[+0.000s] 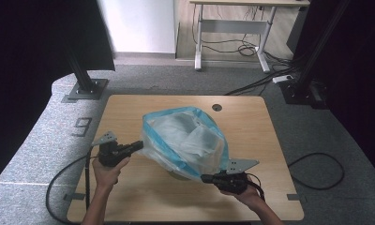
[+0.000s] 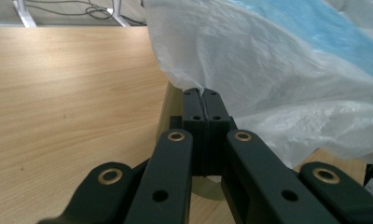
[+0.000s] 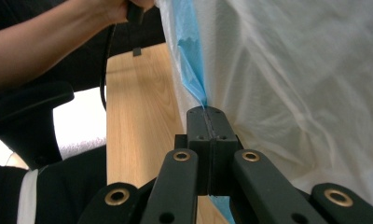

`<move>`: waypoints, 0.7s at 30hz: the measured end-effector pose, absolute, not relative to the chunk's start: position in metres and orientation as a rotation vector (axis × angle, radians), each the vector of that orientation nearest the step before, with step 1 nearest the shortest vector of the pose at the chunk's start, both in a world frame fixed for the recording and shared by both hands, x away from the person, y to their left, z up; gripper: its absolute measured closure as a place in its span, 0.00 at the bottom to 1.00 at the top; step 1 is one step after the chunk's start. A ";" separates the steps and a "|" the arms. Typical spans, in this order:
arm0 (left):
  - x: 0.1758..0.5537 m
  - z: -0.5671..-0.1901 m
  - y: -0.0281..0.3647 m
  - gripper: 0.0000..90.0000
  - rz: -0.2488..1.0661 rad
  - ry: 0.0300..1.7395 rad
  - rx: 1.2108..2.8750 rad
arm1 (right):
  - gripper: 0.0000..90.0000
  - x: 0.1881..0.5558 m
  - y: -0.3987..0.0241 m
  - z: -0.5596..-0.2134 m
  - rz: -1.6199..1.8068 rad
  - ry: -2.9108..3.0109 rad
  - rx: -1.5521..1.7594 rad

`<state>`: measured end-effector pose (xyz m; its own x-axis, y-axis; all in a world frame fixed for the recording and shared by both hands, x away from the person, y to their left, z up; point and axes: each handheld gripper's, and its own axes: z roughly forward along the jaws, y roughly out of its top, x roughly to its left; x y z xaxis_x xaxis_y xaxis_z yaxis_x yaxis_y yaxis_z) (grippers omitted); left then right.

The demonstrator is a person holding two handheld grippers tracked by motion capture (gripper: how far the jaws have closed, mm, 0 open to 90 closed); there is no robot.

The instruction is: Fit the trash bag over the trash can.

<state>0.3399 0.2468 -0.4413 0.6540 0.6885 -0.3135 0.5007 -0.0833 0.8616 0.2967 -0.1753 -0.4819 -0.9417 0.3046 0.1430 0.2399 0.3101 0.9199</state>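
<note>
a big see-through plastic bag with a blue band round its mouth is held up over the middle of the wooden table, stretched between the two grippers. in the high view its open mouth faces up and toward the camera, and pale crumpled plastic shows inside; what else it holds cannot be told. something rounded and pale green peeks out under the bag's lower edge, resting on the table.

the left gripper meets the bag's left side. in the left gripper view its jaws are pressed together with a fold of white film pinched at their tips. the right gripper is at the bag's lower right edge. in the right gripper view its jaws are also closed tight, with the blue band running down into the seam between them.

a hand wraps each gripper from the near edge of the table, and a black cable trails off the left one. a small round hole sits near the table's far edge. past the table lie grey carpet, a white desk frame and loose cables on the floor.
</note>
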 end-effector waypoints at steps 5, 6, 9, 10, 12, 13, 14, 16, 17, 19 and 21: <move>0.345 -0.448 0.245 1.00 0.196 0.999 1.746 | 0.98 0.302 -0.178 -0.495 1.678 2.500 0.561; 0.346 -0.448 0.244 1.00 0.193 1.003 1.745 | 0.98 0.304 -0.180 -0.497 1.673 2.497 0.577; 0.349 -0.450 0.241 1.00 0.188 1.007 1.749 | 0.97 0.309 -0.185 -0.504 1.667 2.485 0.632; 0.350 -0.451 0.239 1.00 0.189 1.007 1.755 | 0.96 0.310 -0.187 -0.505 1.656 2.483 0.640; 0.350 -0.451 0.238 1.00 0.192 1.008 1.760 | 0.89 0.308 -0.191 -0.505 1.660 2.474 0.641; 0.351 -0.452 0.237 1.00 0.194 1.008 1.759 | 0.85 0.305 -0.193 -0.503 1.665 2.462 0.634; 0.351 -0.452 0.237 1.00 0.196 1.011 1.758 | 0.82 0.302 -0.195 -0.500 1.673 2.441 0.621; 0.351 -0.451 0.237 1.00 0.199 1.017 1.755 | 0.76 0.294 -0.201 -0.490 1.691 2.395 0.603; 0.351 -0.451 0.238 1.00 0.202 1.023 1.753 | 0.73 0.290 -0.206 -0.485 1.702 2.367 0.602; 0.351 -0.451 0.238 1.00 0.203 1.026 1.748 | 0.70 0.283 -0.216 -0.473 1.734 2.299 0.609; 0.351 -0.451 0.238 1.00 0.204 1.025 1.746 | 0.66 0.277 -0.233 -0.454 1.789 2.192 0.636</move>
<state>0.3511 0.2384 -0.4510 0.6180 0.7155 -0.3258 0.5358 -0.0800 0.8405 0.2774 -0.2332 -0.4544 -0.8761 0.4746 0.0852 0.1786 0.1553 0.9716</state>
